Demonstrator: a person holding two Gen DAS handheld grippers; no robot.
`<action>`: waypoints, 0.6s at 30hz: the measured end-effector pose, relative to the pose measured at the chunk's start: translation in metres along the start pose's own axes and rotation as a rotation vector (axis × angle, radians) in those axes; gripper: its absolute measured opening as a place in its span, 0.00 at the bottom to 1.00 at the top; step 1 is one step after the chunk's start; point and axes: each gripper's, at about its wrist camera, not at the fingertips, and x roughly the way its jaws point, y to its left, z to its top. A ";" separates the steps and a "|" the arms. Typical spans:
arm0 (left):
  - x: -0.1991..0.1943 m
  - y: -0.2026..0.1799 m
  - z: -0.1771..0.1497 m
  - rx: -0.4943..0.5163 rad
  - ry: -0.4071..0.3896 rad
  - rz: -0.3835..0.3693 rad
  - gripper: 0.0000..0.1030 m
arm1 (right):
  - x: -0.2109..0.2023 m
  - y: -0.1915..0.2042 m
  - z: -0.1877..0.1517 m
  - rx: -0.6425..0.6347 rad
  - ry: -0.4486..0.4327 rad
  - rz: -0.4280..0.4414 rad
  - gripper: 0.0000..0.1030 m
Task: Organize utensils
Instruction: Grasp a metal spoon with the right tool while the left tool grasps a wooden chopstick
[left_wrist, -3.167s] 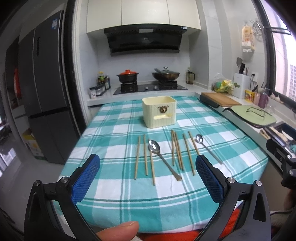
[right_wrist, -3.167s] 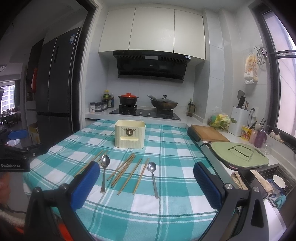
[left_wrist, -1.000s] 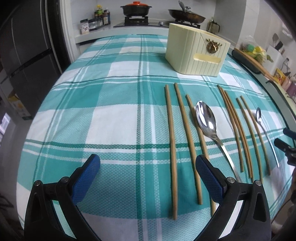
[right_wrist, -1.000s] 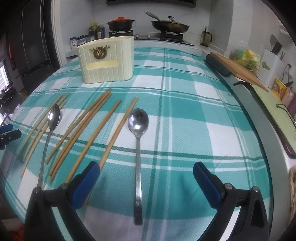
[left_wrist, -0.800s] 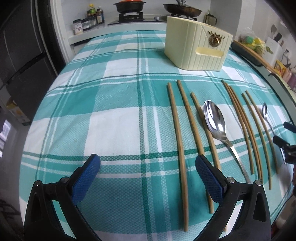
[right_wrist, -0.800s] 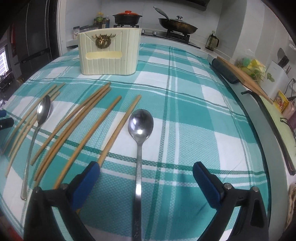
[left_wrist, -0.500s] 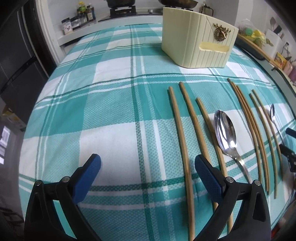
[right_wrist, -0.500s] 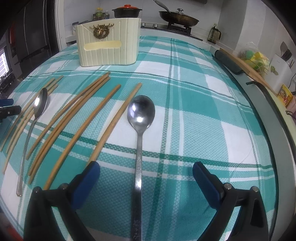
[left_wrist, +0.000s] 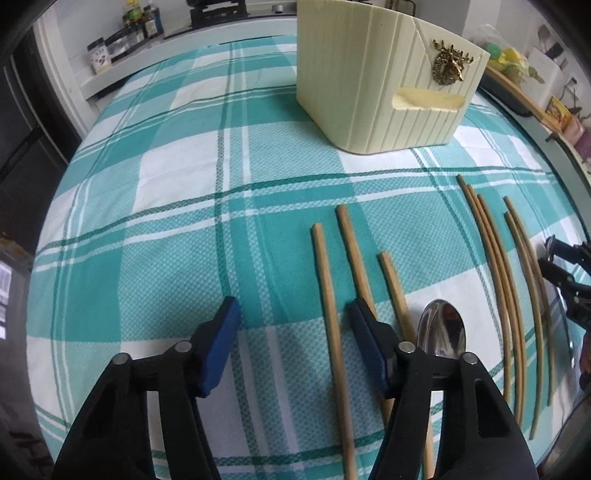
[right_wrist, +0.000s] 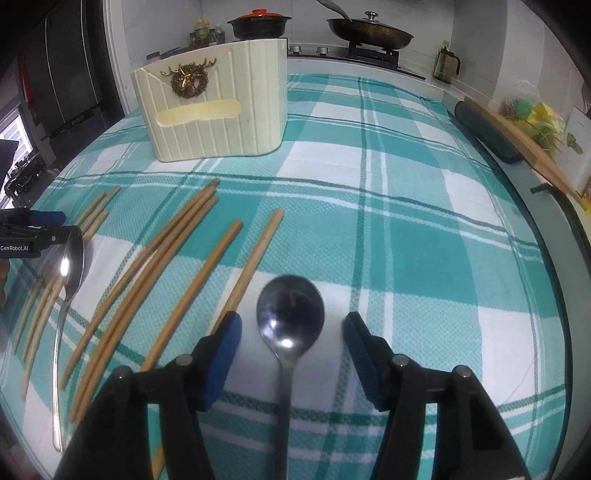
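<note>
Several wooden chopsticks and two steel spoons lie on a teal checked tablecloth before a cream utensil holder. My left gripper is open and low over the cloth; the leftmost chopstick lies between its pads, nearer the right pad. The left spoon lies just right of it. My right gripper is open and straddles the neck of the right spoon, its bowl between the fingertips. The holder stands behind, with chopsticks to the left.
A stove with a red pot and a pan stands behind the table. A wooden cutting board and a counter run along the right edge. A dark fridge stands at the left. The other gripper shows at the far left.
Both grippers have come down and forward close to the cloth, and their jaws have narrowed. The left one now brackets the leftmost chopstick, the right one the right spoon.
</note>
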 end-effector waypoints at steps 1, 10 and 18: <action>0.000 -0.001 0.002 0.004 -0.001 -0.005 0.40 | 0.002 0.003 0.002 -0.005 -0.008 -0.001 0.46; -0.028 0.008 0.005 -0.061 -0.060 -0.094 0.05 | -0.008 -0.007 0.005 0.084 -0.070 0.062 0.34; -0.128 0.005 0.003 -0.057 -0.270 -0.142 0.05 | -0.081 -0.015 0.010 0.076 -0.218 0.133 0.34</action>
